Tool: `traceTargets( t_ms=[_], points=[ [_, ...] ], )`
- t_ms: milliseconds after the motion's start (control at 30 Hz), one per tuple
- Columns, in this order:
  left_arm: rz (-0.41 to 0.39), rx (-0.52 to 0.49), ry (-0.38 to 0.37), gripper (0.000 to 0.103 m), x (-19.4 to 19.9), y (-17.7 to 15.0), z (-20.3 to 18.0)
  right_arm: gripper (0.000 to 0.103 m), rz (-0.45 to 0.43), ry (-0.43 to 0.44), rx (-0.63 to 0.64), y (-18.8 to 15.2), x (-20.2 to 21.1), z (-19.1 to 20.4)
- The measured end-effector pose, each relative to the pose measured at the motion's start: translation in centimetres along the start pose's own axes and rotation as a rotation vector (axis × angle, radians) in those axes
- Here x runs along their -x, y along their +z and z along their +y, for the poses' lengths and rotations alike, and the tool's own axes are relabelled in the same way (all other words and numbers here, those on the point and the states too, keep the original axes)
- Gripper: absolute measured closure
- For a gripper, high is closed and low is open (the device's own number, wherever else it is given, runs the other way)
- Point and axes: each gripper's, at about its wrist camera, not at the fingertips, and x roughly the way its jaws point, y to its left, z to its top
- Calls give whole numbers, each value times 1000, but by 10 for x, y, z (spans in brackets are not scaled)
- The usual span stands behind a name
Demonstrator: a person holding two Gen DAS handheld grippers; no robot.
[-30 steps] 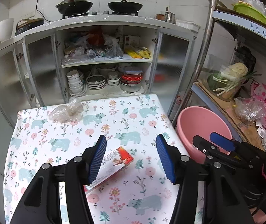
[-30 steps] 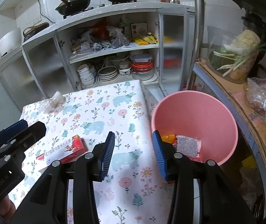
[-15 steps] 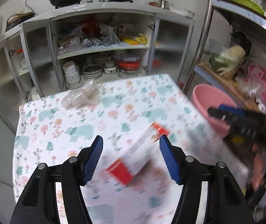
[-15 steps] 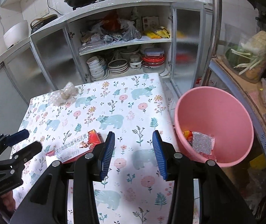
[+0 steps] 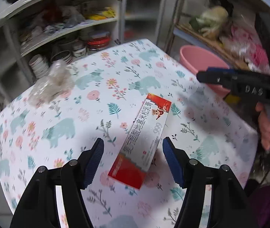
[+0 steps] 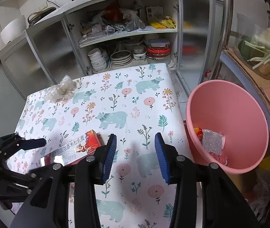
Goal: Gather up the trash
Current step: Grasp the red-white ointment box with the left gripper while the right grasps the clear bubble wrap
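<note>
A red and silver carton (image 5: 142,142) lies flat on the flowered tablecloth (image 5: 89,98); it also shows in the right wrist view (image 6: 72,150). My left gripper (image 5: 133,161) is open, its blue pads either side of the carton's near end, just above it. A crumpled clear plastic bag (image 5: 51,84) lies at the table's far left corner, also seen from the right wrist (image 6: 62,91). My right gripper (image 6: 135,157) is open and empty over the table's right side. The pink bin (image 6: 227,125) beside the table holds several scraps.
An open white cupboard (image 6: 127,38) with bowls, plates and bags stands behind the table. A metal rack (image 6: 227,28) with vegetables and bags stands on the right, behind the bin. The right gripper shows in the left wrist view (image 5: 239,85).
My left gripper has swung left and down over the carton, which now sits between its open pads. My right gripper has drifted left, away from the bin, and stays open.
</note>
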Motion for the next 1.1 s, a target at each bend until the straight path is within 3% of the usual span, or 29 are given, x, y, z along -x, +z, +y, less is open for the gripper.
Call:
traceTargets(
  t_ms=[167, 300, 367, 500, 800, 1000, 1100],
  points=[
    [53, -69, -11, 40, -23, 6, -7, 60, 16, 9, -1, 5, -10, 1],
    [46, -79, 2, 42, -30, 2, -9, 60, 34, 24, 23, 9, -20, 10],
    [28, -73, 14, 53, -30, -1, -7, 60, 40, 32, 38, 12, -24, 16],
    [-7, -43, 34, 63, -22, -8, -2, 60, 50, 78, 71, 22, -33, 32],
    [-90, 134, 82, 64, 28, -38, 39, 60, 53, 238, 172, 51, -56, 97],
    [-131, 341, 197, 64, 58, -63, 81, 60, 61, 347, 216, 68, -78, 152],
    [-162, 413, 252, 64, 66, -72, 94, 60, 71, 331, 192, 74, -91, 173]
  ],
)
